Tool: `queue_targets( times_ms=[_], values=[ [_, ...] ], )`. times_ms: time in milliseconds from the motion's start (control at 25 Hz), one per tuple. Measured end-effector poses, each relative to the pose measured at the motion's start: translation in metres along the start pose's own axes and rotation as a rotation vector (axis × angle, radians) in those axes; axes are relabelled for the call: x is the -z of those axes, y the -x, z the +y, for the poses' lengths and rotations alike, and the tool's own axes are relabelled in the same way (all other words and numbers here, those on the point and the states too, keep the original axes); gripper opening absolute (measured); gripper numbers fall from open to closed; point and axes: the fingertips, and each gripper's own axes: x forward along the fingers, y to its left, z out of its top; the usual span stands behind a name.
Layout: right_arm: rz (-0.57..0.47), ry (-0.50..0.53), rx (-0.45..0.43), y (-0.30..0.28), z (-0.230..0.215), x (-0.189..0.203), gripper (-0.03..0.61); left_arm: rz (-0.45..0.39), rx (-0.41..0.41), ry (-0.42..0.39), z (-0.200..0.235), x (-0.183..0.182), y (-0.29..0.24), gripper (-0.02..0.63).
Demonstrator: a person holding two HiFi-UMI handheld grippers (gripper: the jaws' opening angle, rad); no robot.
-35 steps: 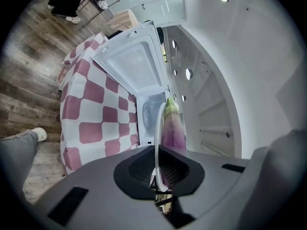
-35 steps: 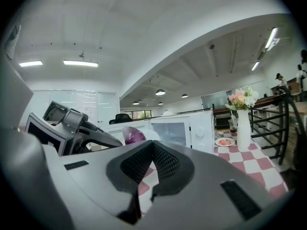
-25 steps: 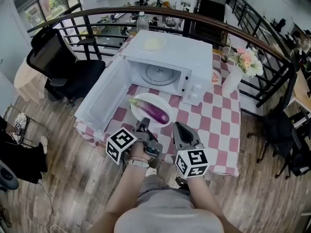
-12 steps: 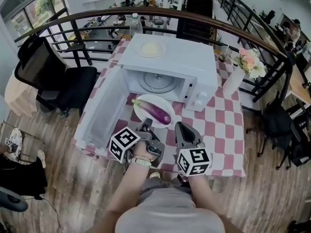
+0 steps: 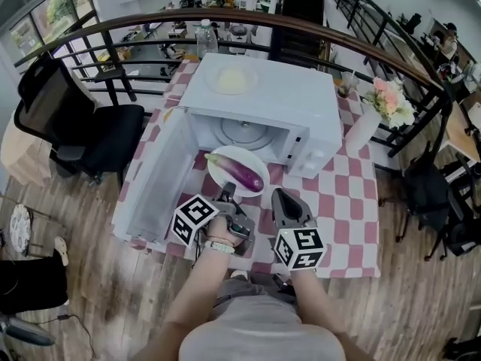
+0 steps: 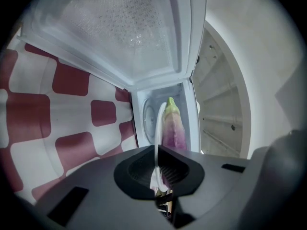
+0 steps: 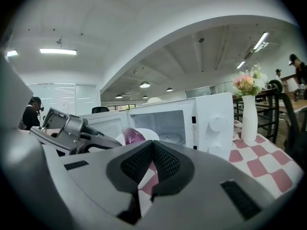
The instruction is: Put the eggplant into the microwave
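Note:
A purple eggplant (image 5: 242, 173) with a green stem lies on a white plate (image 5: 259, 161) just in front of the open white microwave (image 5: 263, 96). My left gripper (image 5: 225, 195) is shut on the plate's near rim. In the left gripper view the plate's rim (image 6: 157, 128) runs edge-on between the jaws of my left gripper (image 6: 159, 166), with the eggplant (image 6: 173, 127) beyond. My right gripper (image 5: 279, 196) sits beside it to the right, shut and holding nothing. The right gripper view shows the right gripper (image 7: 153, 153), the eggplant (image 7: 132, 136) and the microwave's cavity (image 7: 165, 126).
The microwave door (image 5: 154, 175) hangs open to the left over the red-and-white checked tablecloth (image 5: 338, 201). A glass turntable (image 5: 244, 130) lies in the cavity. A white vase of flowers (image 5: 361, 122) stands right of the microwave. A black chair (image 5: 83, 119) and a curved railing (image 5: 150, 22) are behind.
Both grippers have edged forward toward the microwave, the left one carrying the plate with the eggplant. The jaws look the same as before.

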Motion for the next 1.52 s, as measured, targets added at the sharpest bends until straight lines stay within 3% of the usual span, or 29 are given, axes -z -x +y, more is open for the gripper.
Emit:
queue_targets(
  times_ms=[960, 1520],
  values=[
    [0.080, 0.046, -0.039, -0.054, -0.014, 0.026, 0.023, 0.048, -0.049, 0.016, 0.025, -0.032, -0.104, 0.015],
    [0.109, 0.041, -0.061, -0.074, -0.021, 0.037, 0.023, 0.005, -0.099, 0.064, 0.047, -0.043, -0.140, 0.015]
  ],
)
